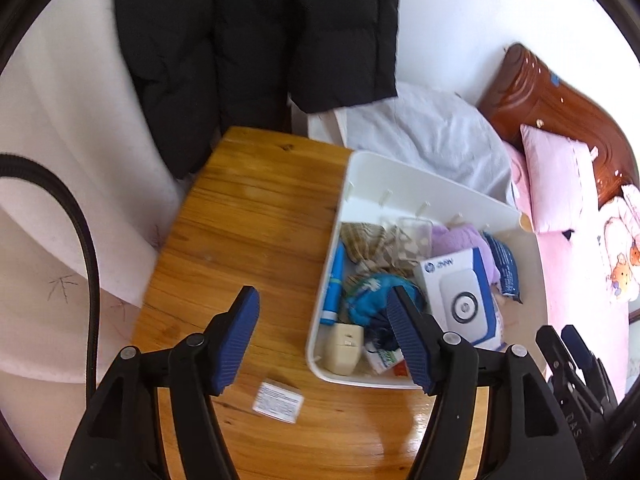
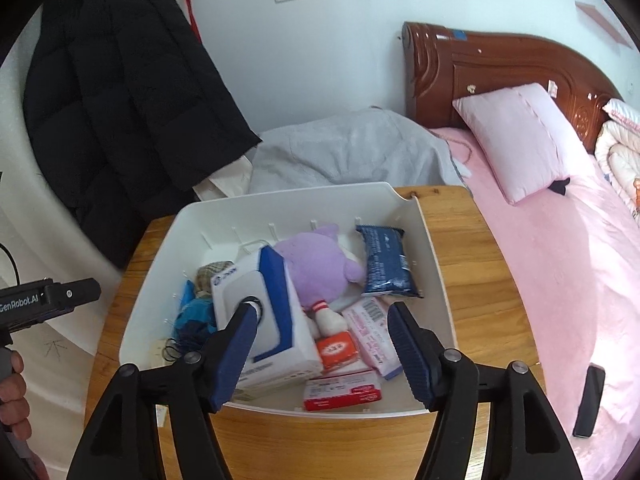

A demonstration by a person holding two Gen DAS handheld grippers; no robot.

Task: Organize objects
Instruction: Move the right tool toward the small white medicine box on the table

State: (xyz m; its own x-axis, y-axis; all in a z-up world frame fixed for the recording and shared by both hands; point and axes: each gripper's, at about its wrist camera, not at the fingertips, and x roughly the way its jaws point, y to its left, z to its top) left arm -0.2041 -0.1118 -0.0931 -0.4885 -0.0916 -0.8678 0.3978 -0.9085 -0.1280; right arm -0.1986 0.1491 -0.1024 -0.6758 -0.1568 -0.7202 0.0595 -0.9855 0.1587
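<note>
A white bin stands on the wooden table, full of small items. In it are a white-and-blue HP box, a purple plush toy, a dark blue packet, a blue tube and red-and-white boxes. A small white box lies on the table left of the bin. My left gripper is open and empty above that box and the bin's left edge. My right gripper is open and empty above the bin's near side.
A black coat hangs behind the table. A bed with pink sheet, pink pillow and a black phone lies to the right. Grey cloth is heaped behind the bin.
</note>
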